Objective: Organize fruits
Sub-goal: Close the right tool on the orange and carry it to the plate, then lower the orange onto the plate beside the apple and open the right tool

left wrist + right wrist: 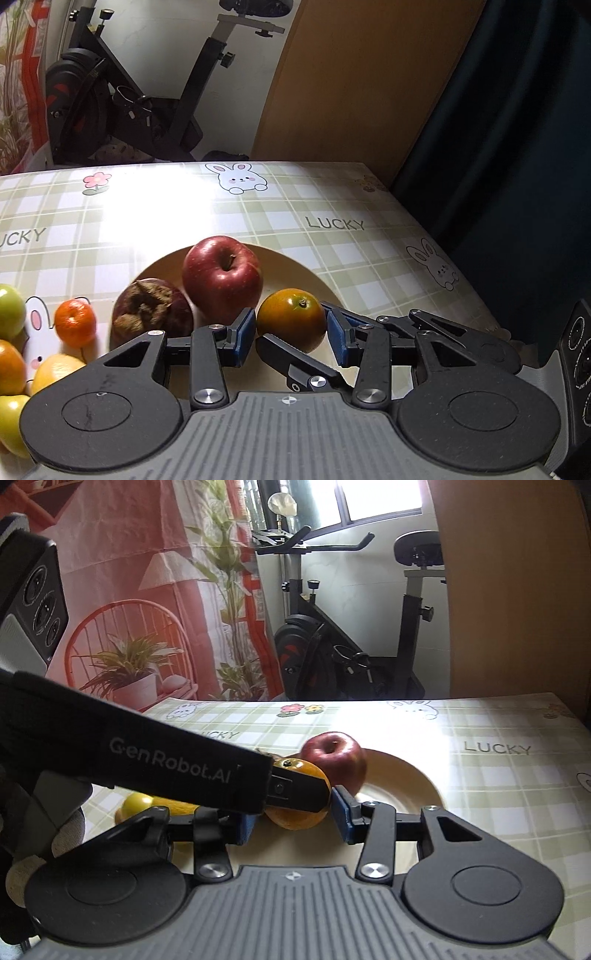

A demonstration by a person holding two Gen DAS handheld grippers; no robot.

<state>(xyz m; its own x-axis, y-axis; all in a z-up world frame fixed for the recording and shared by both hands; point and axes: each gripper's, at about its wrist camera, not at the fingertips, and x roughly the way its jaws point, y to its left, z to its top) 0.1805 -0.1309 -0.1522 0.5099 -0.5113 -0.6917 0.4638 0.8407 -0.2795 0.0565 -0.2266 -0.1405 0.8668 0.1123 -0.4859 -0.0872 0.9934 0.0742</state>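
Observation:
A cream plate [295, 266] holds a red apple [221, 277], a dark shrivelled fruit [151, 310] and an orange-green fruit [291, 317]. My left gripper [291, 332] has its blue pads on either side of that fruit, touching or nearly touching it. In the right wrist view the left gripper's black body crosses in front and the same fruit [299, 816] sits between my right gripper's [295, 818] open blue pads, over the plate [406, 779]. The red apple [334, 755] is just behind.
Loose fruits lie left of the plate: a small orange [75, 323], green ones [11, 310], a yellow one [55, 369]. The checked tablecloth [332, 206] ends at the right edge by a dark curtain. An exercise bike [351, 646] stands behind the table.

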